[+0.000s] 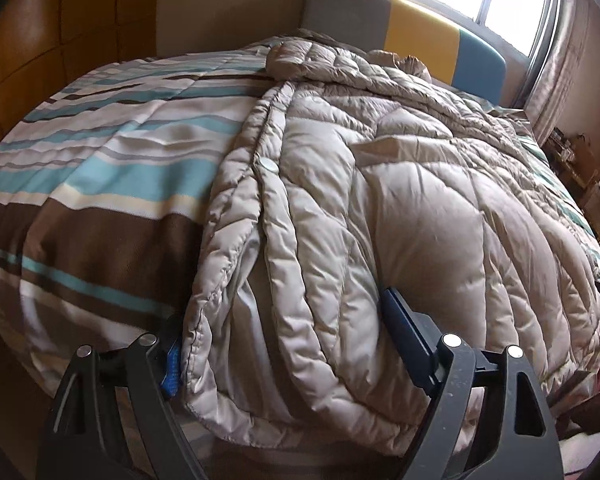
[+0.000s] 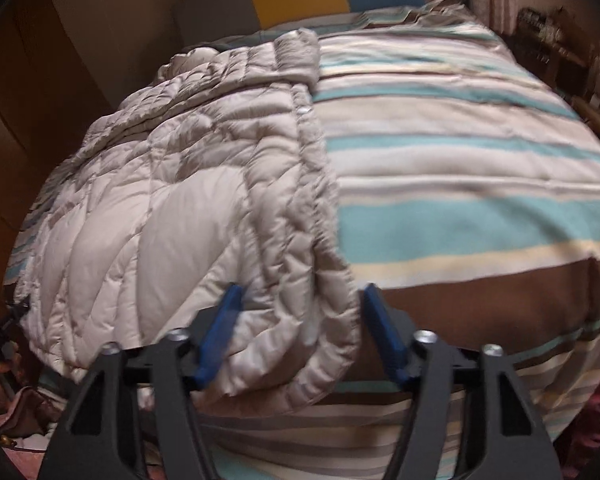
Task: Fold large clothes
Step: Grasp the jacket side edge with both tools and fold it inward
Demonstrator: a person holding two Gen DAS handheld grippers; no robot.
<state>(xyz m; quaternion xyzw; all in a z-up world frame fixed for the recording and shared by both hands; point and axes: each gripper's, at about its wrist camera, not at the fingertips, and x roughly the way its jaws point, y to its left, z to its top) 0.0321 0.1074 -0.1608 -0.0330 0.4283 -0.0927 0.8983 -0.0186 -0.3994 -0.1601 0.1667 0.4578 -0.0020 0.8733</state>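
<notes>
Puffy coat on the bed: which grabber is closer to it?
Left, but only just. The left gripper has the puffy coat's bottom edge deep between its open fingers; the right gripper straddles just the hem's corner, also open.

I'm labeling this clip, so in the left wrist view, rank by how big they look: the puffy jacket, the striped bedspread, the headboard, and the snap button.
1. puffy jacket, though it lies nearest the camera
2. striped bedspread
3. headboard
4. snap button

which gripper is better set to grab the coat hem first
Left, marginally. The left gripper has open jaws straddling a thick bunch of the puffer coat hem; the right gripper straddles only its corner.
</notes>
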